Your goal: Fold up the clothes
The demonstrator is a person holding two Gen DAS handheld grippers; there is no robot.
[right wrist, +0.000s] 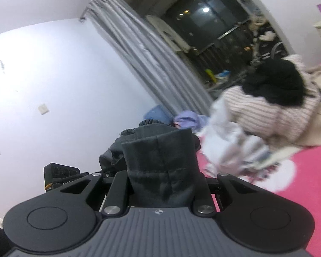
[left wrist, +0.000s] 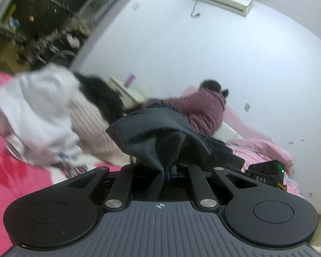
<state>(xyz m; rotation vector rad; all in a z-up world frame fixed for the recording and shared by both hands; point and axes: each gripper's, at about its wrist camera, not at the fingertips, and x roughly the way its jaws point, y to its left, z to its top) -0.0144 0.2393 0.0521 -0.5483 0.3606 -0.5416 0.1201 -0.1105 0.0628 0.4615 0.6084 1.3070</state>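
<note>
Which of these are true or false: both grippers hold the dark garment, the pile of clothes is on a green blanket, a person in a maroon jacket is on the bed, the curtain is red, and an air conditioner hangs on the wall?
1. Both the left gripper and the right gripper clamp the dark garment. True.
2. The pile of clothes lies on a green blanket. False: the blanket is pink.
3. A person in a maroon jacket is on the bed. True.
4. The curtain is red. False: it is grey.
5. An air conditioner hangs on the wall. True.
</note>
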